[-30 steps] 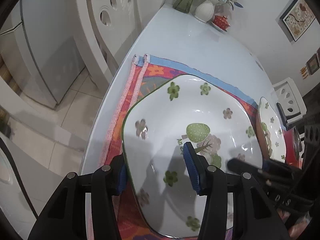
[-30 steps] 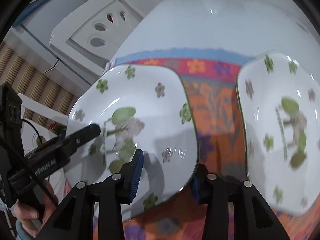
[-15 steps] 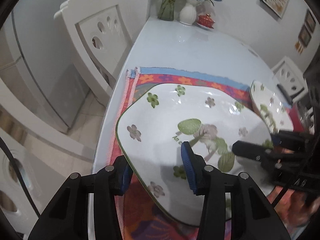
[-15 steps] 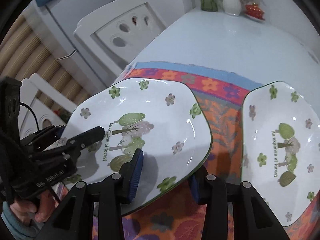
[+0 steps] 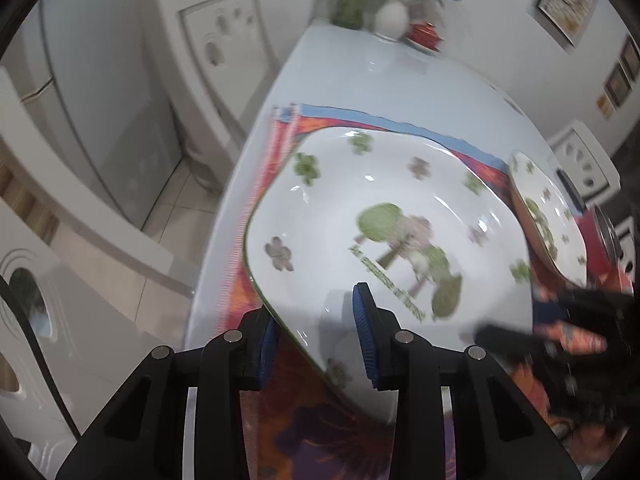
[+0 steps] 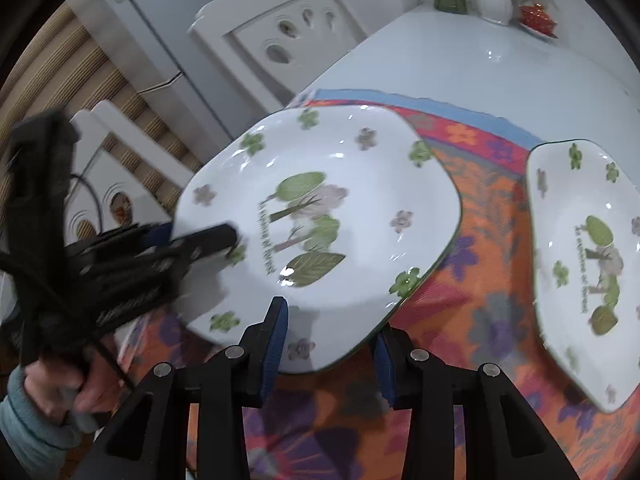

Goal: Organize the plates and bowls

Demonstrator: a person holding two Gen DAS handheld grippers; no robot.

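Our left gripper (image 5: 316, 340) angled steeply down, its jaws closing, blue pads either side of a plate rim, our right gripper (image 6: 330, 346) likewise angled down, straddling the opposite rim, our left hand (image 6: 60, 388) wrapped round its handle

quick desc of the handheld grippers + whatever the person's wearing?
Both grippers, the left gripper and the right gripper, are matte black plastic linkages with silver pivot bolts and ribbed blue pads on the fingers. A thin black cable runs by the left unit. The left hand shows a light teal knit sleeve cuff.
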